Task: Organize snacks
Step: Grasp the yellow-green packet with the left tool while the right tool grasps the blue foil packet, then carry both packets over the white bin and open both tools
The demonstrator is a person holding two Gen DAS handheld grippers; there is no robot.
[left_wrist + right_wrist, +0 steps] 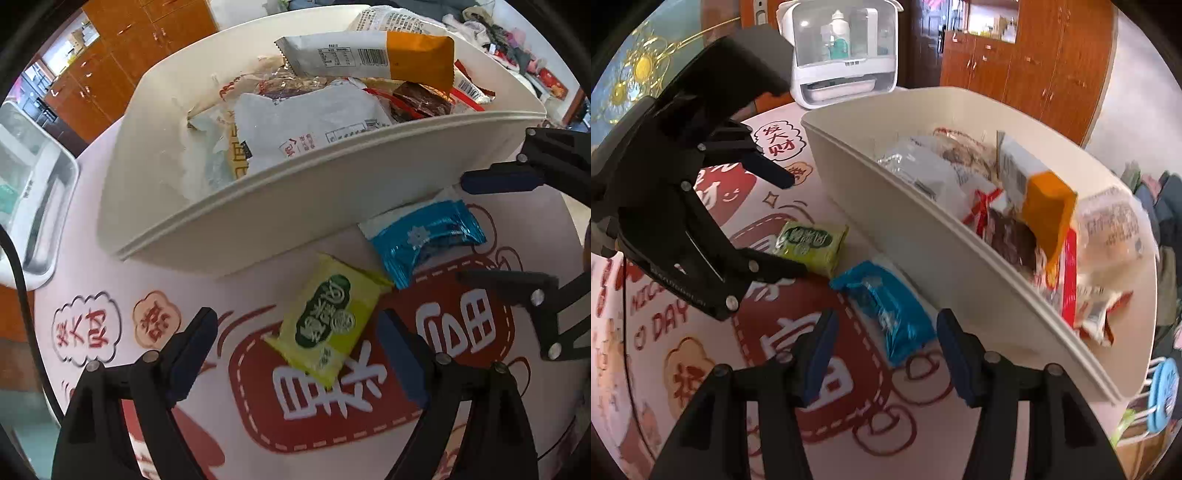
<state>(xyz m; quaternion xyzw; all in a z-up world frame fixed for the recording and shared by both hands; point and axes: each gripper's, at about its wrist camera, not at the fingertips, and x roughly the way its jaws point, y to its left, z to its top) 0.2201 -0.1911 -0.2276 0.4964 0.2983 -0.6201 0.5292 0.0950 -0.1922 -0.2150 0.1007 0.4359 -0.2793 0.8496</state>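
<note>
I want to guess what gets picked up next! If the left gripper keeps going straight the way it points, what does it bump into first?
Most likely the yellow snack packet. It lies on the tablecloth between the open fingers of the left gripper, just ahead of them. Depth is hard to judge, so it might touch the cloth beside it.

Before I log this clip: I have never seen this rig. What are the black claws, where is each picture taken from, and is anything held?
No robot here: a person holds two hand grippers, each with a fisheye camera looking along its jaws. One picture looks out from the left gripper, poised over a yellow-green snack packet. The other looks out from the right gripper, over a blue snack packet. Both packets lie on a printed tablecloth beside a white bin full of snacks. Both jaws stand open; nothing is held.
</note>
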